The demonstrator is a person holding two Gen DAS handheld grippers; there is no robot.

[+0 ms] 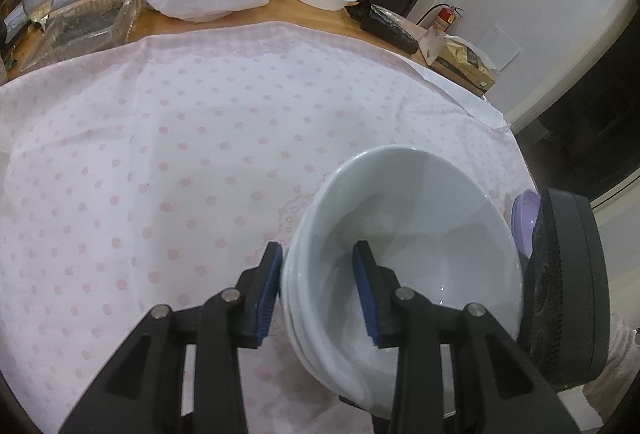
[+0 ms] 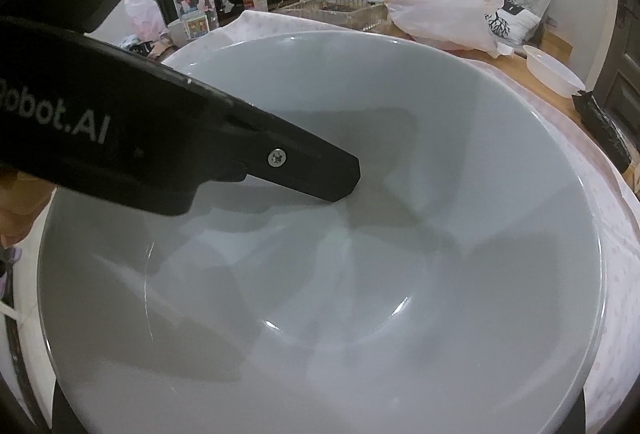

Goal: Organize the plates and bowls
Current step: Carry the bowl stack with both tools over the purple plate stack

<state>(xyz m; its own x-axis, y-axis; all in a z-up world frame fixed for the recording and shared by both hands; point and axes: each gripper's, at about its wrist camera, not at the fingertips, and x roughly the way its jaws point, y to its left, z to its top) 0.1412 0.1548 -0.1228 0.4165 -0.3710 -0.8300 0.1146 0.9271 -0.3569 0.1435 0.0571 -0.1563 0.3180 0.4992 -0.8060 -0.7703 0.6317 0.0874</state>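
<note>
Beside the right gripper's body (image 1: 568, 286), left gripper (image 1: 318, 286) straddles stacked bowls' (image 1: 400, 234) wall, unclamped.

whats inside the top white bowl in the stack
No food or dishes: only one finger of the left gripper reaching inside the top white bowl, the other outside its rim. More white bowls nest under it; their insides are covered.

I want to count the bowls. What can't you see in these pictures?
- Left wrist view: how many white bowls are stacked; the rims blur together, and the fingers cover some.
- Right wrist view: the right gripper's own fingers, hidden behind the bowl.
- Left wrist view: the purple thing, mostly behind the black device.
</note>
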